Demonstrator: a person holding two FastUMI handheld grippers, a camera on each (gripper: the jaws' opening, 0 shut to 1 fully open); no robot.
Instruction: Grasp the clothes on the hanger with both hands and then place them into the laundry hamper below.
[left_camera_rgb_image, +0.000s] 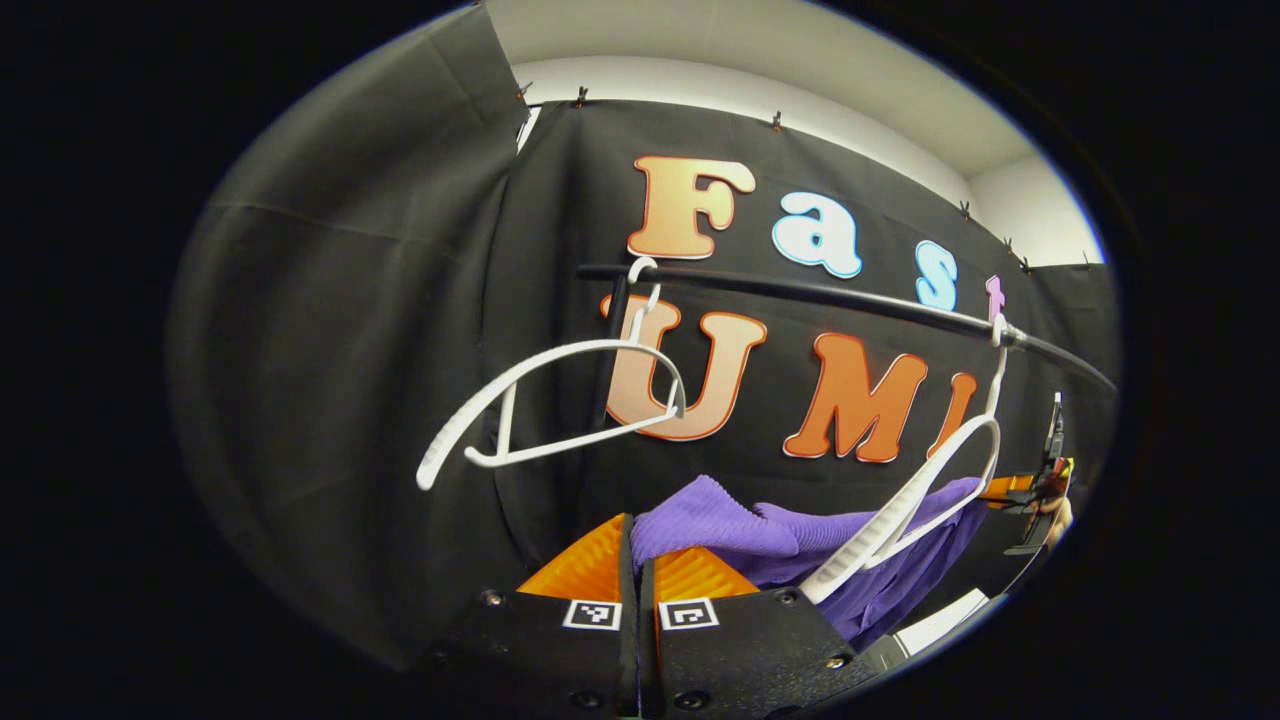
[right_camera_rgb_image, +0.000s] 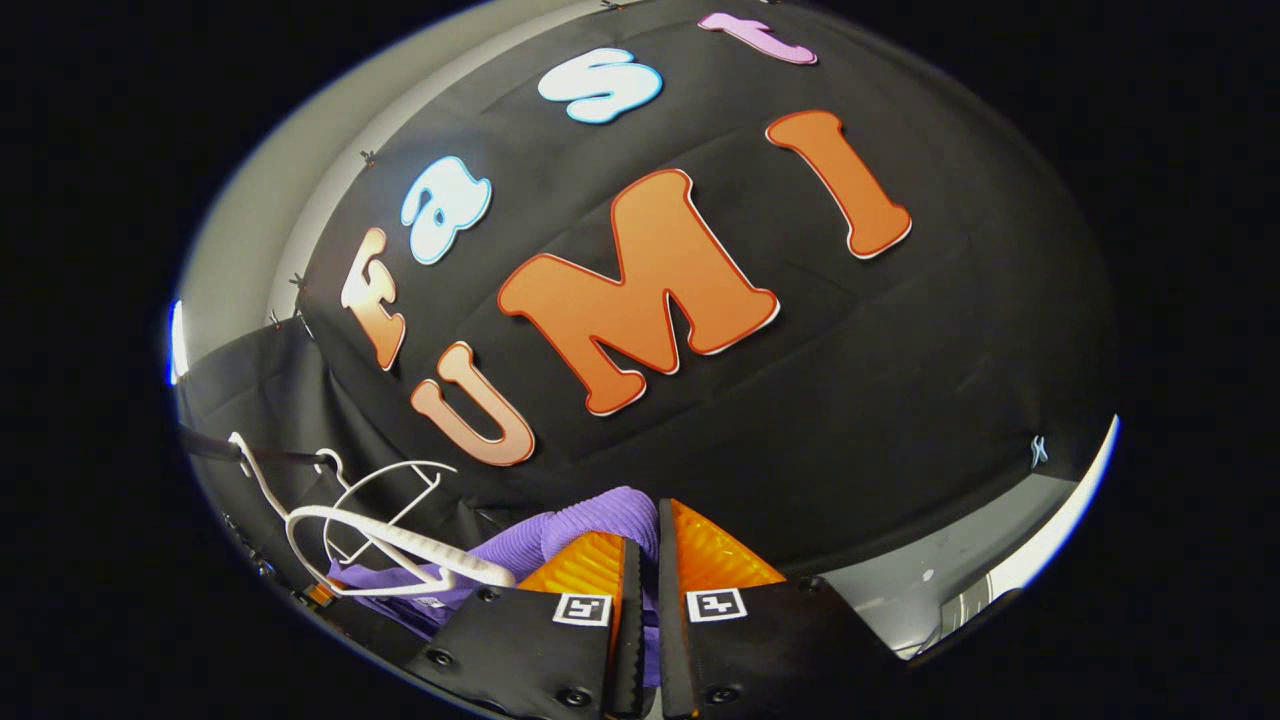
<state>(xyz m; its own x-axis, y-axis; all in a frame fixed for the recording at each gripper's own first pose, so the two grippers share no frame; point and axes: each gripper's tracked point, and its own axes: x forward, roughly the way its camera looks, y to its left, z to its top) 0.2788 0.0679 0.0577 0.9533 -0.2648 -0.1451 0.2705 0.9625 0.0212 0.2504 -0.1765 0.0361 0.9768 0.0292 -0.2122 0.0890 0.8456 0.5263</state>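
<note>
In the left gripper view, the left tool (left_camera_rgb_image: 636, 560) sits at the bottom centre of the frame with its two fingers drawn tight together, clenched on a fold of the purple ribbed knit garment (left_camera_rgb_image: 790, 540). The cloth bulges out just above and to the right of the fingertips and stretches toward the lower right. There it is draped on a white plastic hanger (left_camera_rgb_image: 925, 495), whose hook sits on a thin black horizontal rail (left_camera_rgb_image: 830, 295) crossing the middle of the frame. A second, bare white plastic hanger (left_camera_rgb_image: 560, 400) hangs from the same rail, left of centre. At the far right edge the other tool (left_camera_rgb_image: 1040, 490) meets the garment's far end.

In the right gripper view, the right tool (right_camera_rgb_image: 640, 570) fills the bottom centre, its fingers pinched onto the purple garment (right_camera_rgb_image: 570, 530), which rises just above the fingertips and trails to the lower left. There both white hangers (right_camera_rgb_image: 390, 535) overlap near the rail (right_camera_rgb_image: 210, 445).
</note>
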